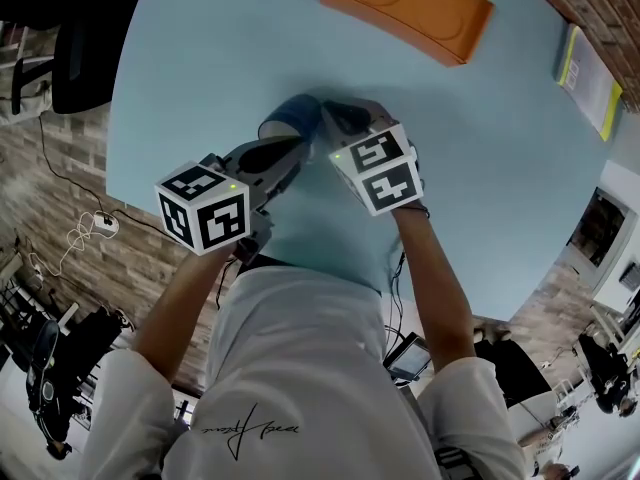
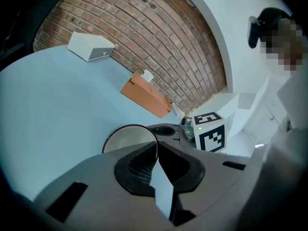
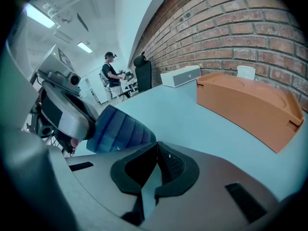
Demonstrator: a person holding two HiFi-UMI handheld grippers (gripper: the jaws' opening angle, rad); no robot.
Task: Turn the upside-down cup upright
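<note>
The blue cup [image 1: 297, 114] is held on its side just above the light blue table [image 1: 200, 58], between my two grippers. In the left gripper view its white inside and round rim [image 2: 129, 137] face me, and my left gripper [image 2: 156, 144] is shut on that rim. The right gripper view shows the cup's ribbed blue wall [image 3: 120, 129] with the left gripper's grey body [image 3: 67, 112] at its rim end. My right gripper [image 3: 157, 146] is shut with nothing between its jaws, its tips right beside the cup's wall. In the head view the right gripper [image 1: 338, 120] sits just right of the cup.
An orange tray [image 1: 405, 6] lies at the table's far side, also visible as the orange tray [image 3: 245, 105] close on the right. A white box [image 2: 90, 46] stands by the brick wall. A yellow-edged book [image 1: 588, 66] lies far right. A person [image 3: 111, 73] stands in the background.
</note>
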